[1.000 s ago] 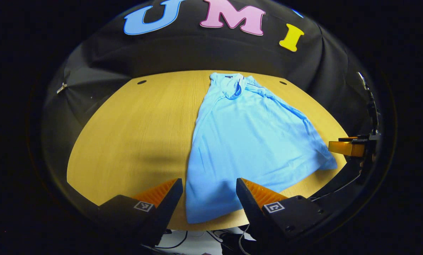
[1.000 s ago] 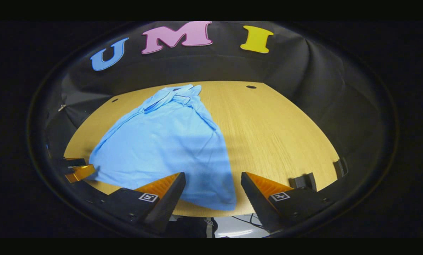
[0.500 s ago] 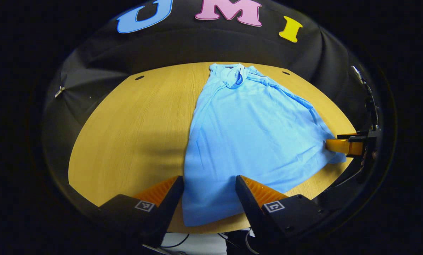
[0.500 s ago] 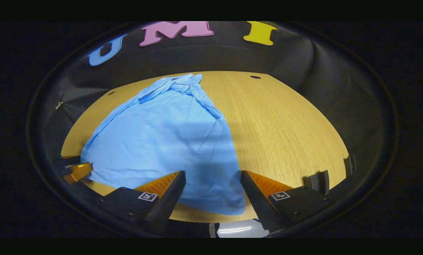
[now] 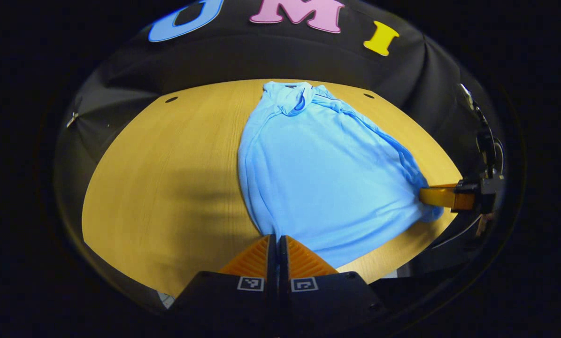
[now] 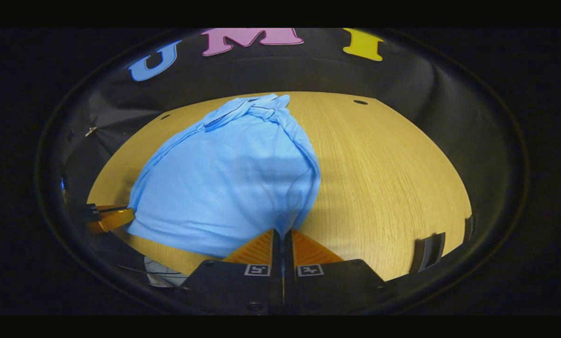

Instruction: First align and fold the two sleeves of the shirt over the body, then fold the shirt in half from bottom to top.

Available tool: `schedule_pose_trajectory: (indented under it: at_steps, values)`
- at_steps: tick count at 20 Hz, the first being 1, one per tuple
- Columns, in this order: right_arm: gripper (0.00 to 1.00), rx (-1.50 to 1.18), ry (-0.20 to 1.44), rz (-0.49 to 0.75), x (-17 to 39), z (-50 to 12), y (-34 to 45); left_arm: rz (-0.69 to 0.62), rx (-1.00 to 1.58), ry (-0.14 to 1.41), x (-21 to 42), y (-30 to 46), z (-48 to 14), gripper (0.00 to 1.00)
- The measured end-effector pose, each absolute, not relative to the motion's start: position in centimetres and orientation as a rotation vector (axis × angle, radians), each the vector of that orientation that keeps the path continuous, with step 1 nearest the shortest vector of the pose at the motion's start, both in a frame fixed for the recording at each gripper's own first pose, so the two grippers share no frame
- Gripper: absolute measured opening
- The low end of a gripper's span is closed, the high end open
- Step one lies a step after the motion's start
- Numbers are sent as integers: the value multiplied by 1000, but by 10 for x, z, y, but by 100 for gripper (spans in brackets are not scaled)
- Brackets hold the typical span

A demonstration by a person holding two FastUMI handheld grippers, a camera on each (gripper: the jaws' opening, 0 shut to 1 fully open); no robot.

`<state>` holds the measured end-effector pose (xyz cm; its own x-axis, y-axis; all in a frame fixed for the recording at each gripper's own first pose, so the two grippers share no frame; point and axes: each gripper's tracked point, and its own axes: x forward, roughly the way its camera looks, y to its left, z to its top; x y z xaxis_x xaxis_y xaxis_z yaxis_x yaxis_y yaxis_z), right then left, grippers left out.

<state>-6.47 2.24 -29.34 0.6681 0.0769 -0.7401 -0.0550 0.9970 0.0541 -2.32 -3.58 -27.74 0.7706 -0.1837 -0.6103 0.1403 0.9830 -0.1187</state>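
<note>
Light blue short-sleeved fabric shirt (image 5: 322, 173) lies on the round yellow wooden table (image 5: 167, 178), collar at the far edge, hem toward the near edge. The sleeves look already gathered in along the sides near the collar, so the sleeve step is judged done or nearly so; the step in hand is judged to be the bottom-to-top fold.

Left gripper (image 5: 277, 244): fingers pressed together on the near left hem corner of the shirt, cloth drawn into the pinch. Right gripper (image 6: 282, 237): likewise clenched on the near right hem corner; fabric puckers and rises toward its tips. In the left gripper view the right gripper shows at the far right, its fingers at the shirt's edge.

The shirt bulges between the two grasps in the right gripper view, so the hem appears slightly lifted off the table.

Next move, as a judgement: raise both corners together and carry them forward to the collar, keeping the two grippers level and evenly spaced so the hem lands square on the shoulders. Risk: uneven travel would skew the fold, or drag the body across the table.
</note>
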Motion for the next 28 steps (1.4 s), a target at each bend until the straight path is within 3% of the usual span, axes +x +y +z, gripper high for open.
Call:
schedule_pose_trajectory:
  at_steps: [3, 4, 5, 12, 15, 16, 17, 18, 20, 22, 24, 26, 28]
  values:
    - [6, 11, 830, 112, -63, -290, 18, -160, -104, 681, -24, -35, -277, 6]
    - [0, 7, 828, 122, -65, -289, 18, -160, -98, 679, -26, -36, -273, 6]
    - [6, 6, 820, 129, -64, -284, 18, -167, -93, 668, -26, -38, -266, 6]
    - [6, -2, 738, 174, -40, -242, 25, -173, -107, 576, -7, -50, -196, 6]
    - [6, -17, 667, 190, -4, -212, 23, -182, -144, 516, 20, -59, -160, 6]
    - [12, -19, 644, 191, 9, -200, 22, -186, -146, 500, 32, -60, -148, 6]
    - [0, -8, 617, 192, 25, -189, 22, -191, -144, 483, 43, -61, -135, 6]
    - [11, 2, 590, 191, 42, -177, 21, -198, -137, 463, 54, -60, -123, 6]
    - [6, 12, 538, 179, 77, -154, 15, -185, -112, 422, 84, -52, -103, 6]
    - [11, 24, 486, 175, 114, -135, 14, -173, -111, 391, 114, -45, -84, 6]
    - [0, 37, 450, 181, 149, -121, 17, -169, -138, 367, 145, -41, -66, 6]
    - [11, 29, 411, 193, 186, -105, 20, -161, -138, 345, 179, -34, -51, 6]
    - [7, 17, 370, 204, 226, -93, 25, -151, -109, 323, 216, -28, -37, 6]
